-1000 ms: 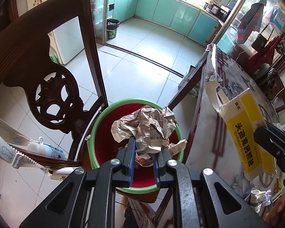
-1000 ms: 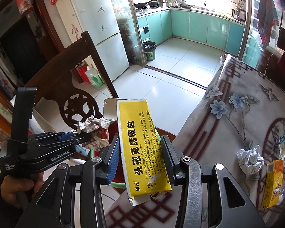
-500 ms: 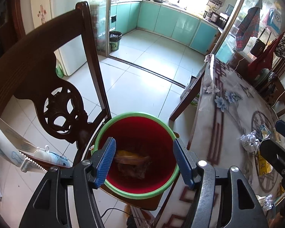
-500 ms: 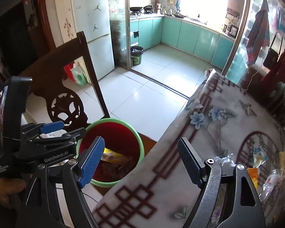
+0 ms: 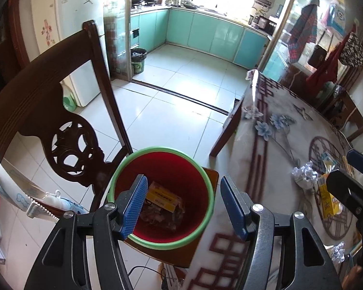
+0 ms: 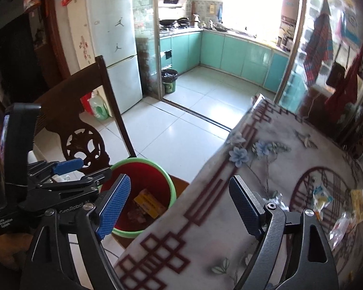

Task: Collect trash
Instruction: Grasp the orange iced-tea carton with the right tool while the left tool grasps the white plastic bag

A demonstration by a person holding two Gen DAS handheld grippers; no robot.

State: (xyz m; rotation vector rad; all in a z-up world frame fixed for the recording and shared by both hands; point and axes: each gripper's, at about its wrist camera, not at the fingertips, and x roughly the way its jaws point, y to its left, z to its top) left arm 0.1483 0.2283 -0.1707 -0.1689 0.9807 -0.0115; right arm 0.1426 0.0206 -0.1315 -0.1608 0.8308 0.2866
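With both the left gripper (image 5: 182, 206) and right gripper (image 6: 180, 205) spread empty, the light crumpled foil ball (image 5: 304, 177) on the table (image 5: 273, 145), well apart from the red bin (image 5: 162, 155), looks easily crushed, best pinched across its middle.

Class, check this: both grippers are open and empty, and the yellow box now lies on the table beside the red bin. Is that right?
Not quite. The yellow box lies inside the red bin, not on the table; the left wrist view shows it. Left gripper and right gripper are indeed open and empty.
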